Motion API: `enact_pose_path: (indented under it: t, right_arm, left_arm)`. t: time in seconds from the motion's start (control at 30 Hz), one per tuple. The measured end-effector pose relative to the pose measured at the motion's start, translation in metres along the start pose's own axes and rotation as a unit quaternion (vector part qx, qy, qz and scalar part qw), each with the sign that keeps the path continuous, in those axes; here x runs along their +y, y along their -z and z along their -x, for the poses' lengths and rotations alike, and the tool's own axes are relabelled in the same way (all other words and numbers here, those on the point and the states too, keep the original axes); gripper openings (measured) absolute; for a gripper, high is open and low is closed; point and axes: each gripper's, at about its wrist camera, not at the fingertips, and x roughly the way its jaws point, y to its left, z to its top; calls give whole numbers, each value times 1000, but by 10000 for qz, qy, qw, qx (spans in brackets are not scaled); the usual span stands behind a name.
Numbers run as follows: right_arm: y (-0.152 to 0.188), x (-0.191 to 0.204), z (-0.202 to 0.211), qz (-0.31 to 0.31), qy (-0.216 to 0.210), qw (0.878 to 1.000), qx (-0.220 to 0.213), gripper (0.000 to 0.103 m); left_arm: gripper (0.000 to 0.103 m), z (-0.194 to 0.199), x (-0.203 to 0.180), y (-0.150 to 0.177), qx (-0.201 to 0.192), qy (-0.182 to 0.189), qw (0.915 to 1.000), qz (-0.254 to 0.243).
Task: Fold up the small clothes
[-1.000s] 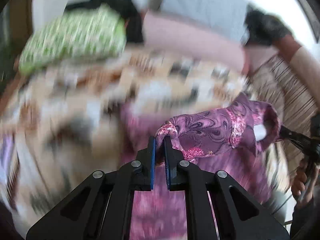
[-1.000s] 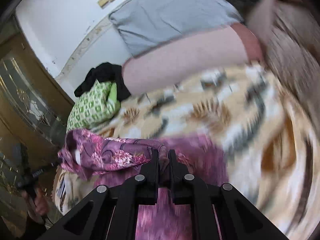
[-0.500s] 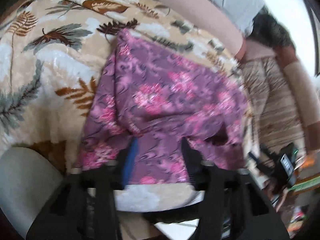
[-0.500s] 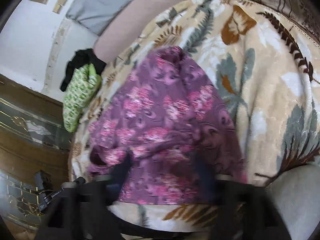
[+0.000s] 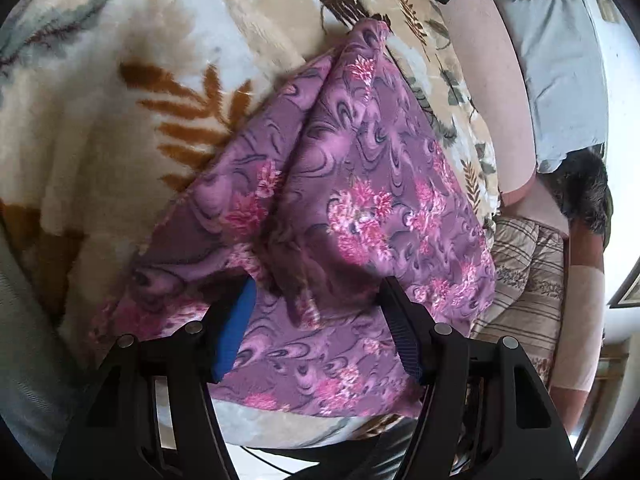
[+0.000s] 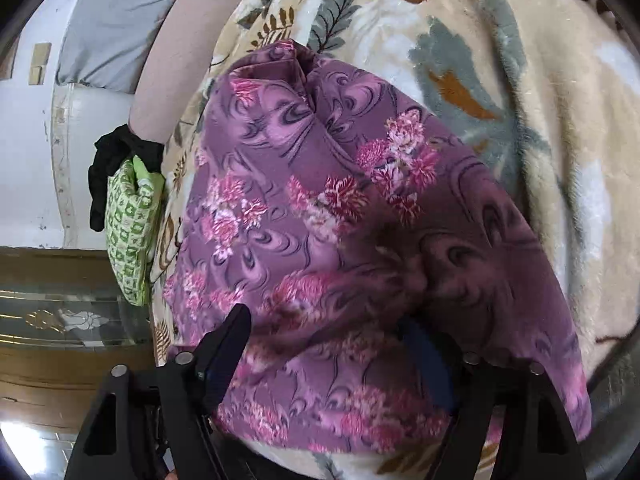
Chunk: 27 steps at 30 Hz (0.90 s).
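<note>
A small purple garment with pink flowers [image 5: 360, 184] lies spread on a cream blanket with a leaf print [image 5: 120, 80]. It also shows in the right wrist view [image 6: 320, 208], with a raised fold at its far end. My left gripper [image 5: 316, 304] is open and empty, its jaws wide apart just above the garment's near edge. My right gripper [image 6: 324, 332] is open and empty too, low over the near edge, with its right finger half under a fold of cloth.
A green patterned cloth bundle [image 6: 132, 236] and a black cloth [image 6: 108, 172] lie at the blanket's far left edge. A pink bolster [image 5: 492, 92] and a grey pillow [image 5: 560, 80] line the far side. A striped brown cloth [image 5: 524, 280] lies to the right. A wooden glass cabinet [image 6: 60, 320] stands left.
A second ago both grippers were shut on the garment and held it up. They have laid it on the blanket, let go and opened wide, and have moved in closer over it.
</note>
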Motion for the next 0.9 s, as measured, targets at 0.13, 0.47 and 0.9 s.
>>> enact_pose_path:
  t: [0.13,0.47,0.9]
  right_arm:
    - [4,15,-3,316,195,9992,167,20]
    - [23,29,55,1143,82,9934,-20,5]
    - [48,8,40,1631,809,9832,94,16]
  left_arm:
    - [46,-8,-7,5,111,-140,9998,-82]
    - [10,43,-36,18,-256,-211,9926,-1169]
    - [30,20,-27,59,-51,-1247,9570,-2617]
